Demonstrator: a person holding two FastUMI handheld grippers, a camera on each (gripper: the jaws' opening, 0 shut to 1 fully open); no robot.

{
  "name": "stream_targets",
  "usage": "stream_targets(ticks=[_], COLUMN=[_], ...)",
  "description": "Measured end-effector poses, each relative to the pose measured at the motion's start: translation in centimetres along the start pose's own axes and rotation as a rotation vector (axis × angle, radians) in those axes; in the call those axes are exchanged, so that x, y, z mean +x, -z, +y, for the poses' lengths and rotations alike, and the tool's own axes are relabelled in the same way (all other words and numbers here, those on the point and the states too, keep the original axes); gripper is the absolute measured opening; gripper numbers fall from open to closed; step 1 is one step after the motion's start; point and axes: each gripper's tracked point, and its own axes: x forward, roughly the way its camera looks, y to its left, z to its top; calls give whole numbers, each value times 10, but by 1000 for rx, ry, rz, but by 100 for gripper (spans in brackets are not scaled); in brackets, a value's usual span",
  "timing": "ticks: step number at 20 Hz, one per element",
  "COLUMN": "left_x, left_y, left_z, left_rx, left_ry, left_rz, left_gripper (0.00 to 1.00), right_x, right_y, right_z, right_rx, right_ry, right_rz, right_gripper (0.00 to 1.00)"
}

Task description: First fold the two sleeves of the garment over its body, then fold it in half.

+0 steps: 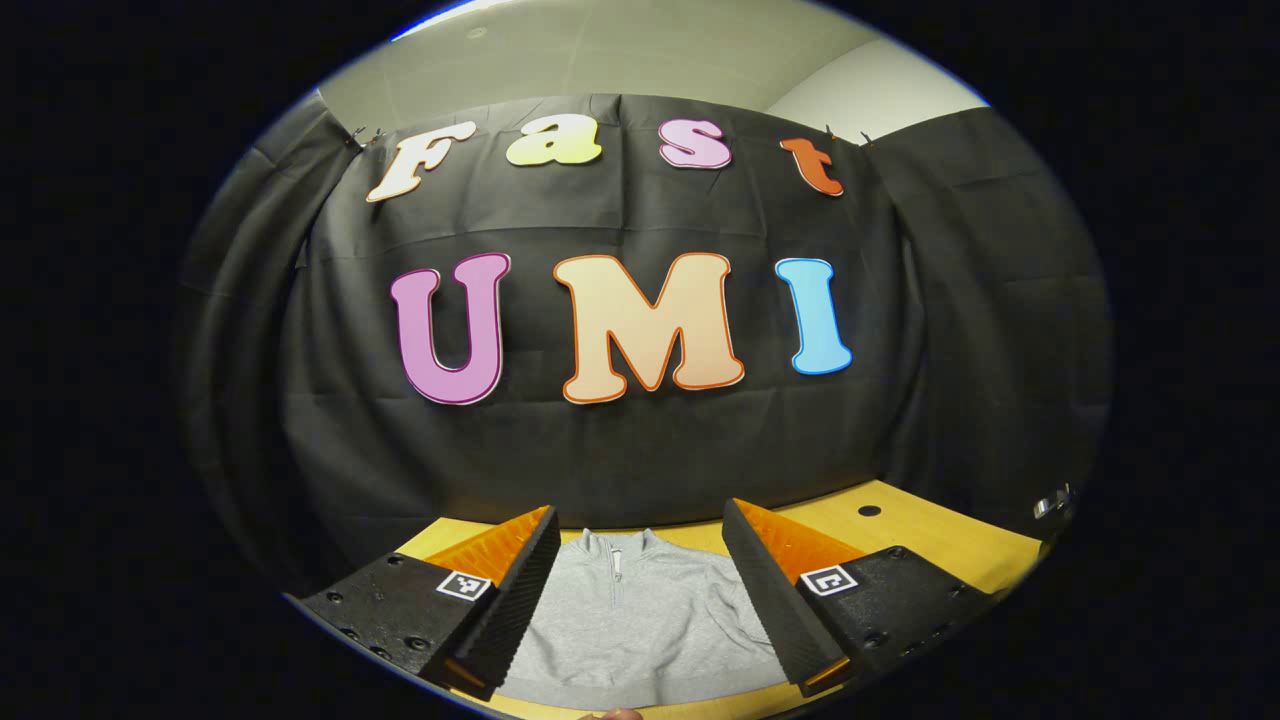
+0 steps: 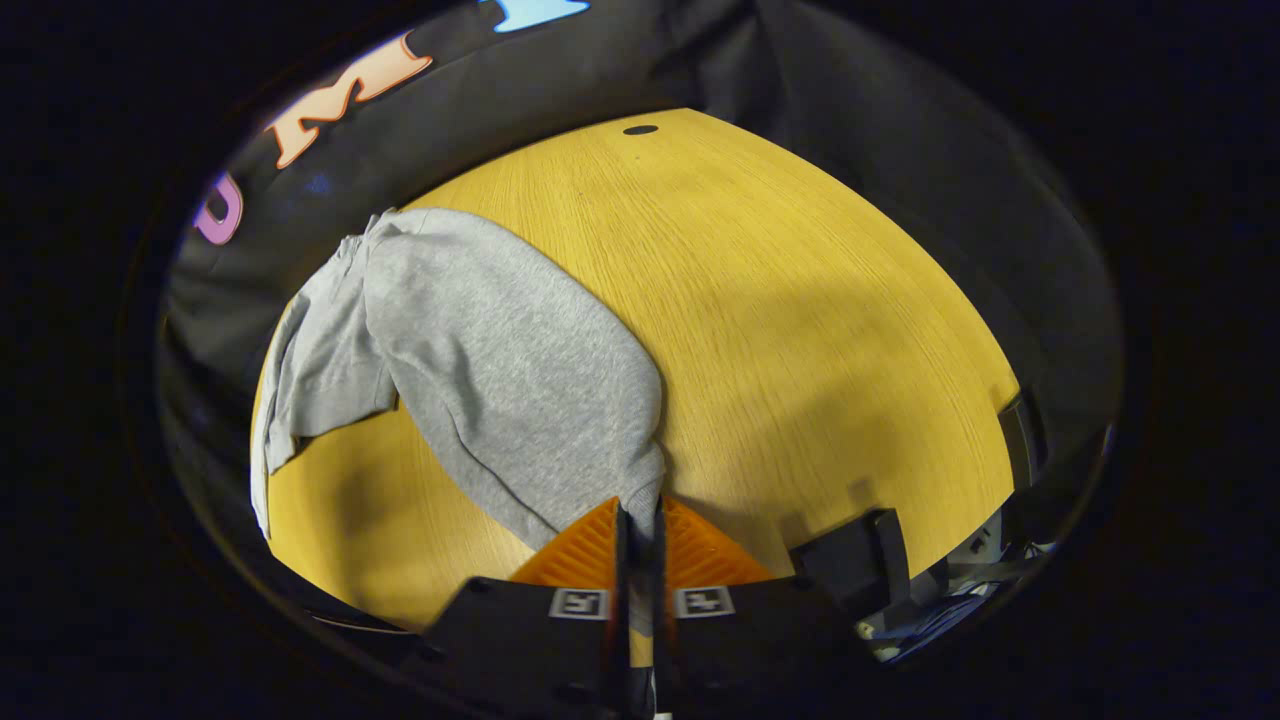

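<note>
In the left gripper view, the left hand-held gripper (image 1: 640,600) hangs above the near edge of the wooden bench (image 1: 900,530) with its two fingers spread wide and nothing between them. Through the gap shows the grey quarter-zip sweatshirt (image 1: 640,620), lying flat on the bench with its stand-up collar (image 1: 615,545) and short zip pointing toward the black cloth wall (image 1: 640,440) at the back. The fingers are apart from the fabric; neither one touches it. To the right of the sweatshirt the bench top is bare wood, with a small dark round hole (image 1: 869,510) near the far right corner. Past that, at the right rim of the view, a small metal fitting (image 1: 1050,503) shows, too small to make out.

In the right gripper view, the sweatshirt (image 2: 480,360) lies on the left part of the bench (image 2: 820,330), its body bunched toward the upper left by the cloth wall (image 2: 560,90). One sleeve (image 2: 530,400) runs from the shoulder down and to the right, lifted in a broad band toward the camera. The right hand-held gripper (image 2: 640,525) has its fingers closed together on the cuff end of that sleeve, the grey fabric pinched in the narrow slit between them. To the right of the sleeve the bench is open wood grain crossed by a soft shadow, with the dark round hole (image 2: 640,130) at its far edge. At the lower right, off the bench edge, some dark gear (image 2: 860,570) shows, blurred.
</note>
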Motion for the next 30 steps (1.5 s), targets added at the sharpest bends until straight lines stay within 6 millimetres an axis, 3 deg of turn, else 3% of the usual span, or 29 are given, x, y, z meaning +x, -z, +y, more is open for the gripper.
stream_targets(ticks=[4, 5, 11, 14, 15, 16, 21, 26, 27, 30], left_x=[-2, -2, -1, -5, -8, -12, -33, -53, -57, -69], left_y=[3, 5, -1, 3, 4, 6, 15, 18, 18, 20], left_z=[39, 49, 104, 131, 141, 152, 204, 244, 250, 271], left_rx=[-9, -14, -2, 2, 2, 2, 5, 21, 21, 20], left_ry=[-41, -53, -117, -155, -170, -188, -286, -355, -366, -402], left_rz=[-5, 2, -17, -10, -6, -2, 27, 35, 37, 43], left_gripper=[99, 95, 95, 99, 95, 100, 96, 99, 95, 95], right_x=[-12, -15, -29, -29, -30, -29, -22, -18, -18, -22], right_y=[-27, -39, -95, -119, -127, -135, -173, -200, -205, -216], right_z=[14, 20, 69, 104, 115, 127, 186, 232, 242, 283], right_rx=[53, 60, 78, 64, 62, 59, 35, 21, 12, -49], right_ry=[-2, -3, -48, -83, -95, -109, -167, -192, -199, -227], right_rz=[-61, -80, -170, -202, -210, -222, -265, -308, -318, -356], right_gripper=[5, 5, 5, 5, 5, 5, 5, 5, 5, 5])
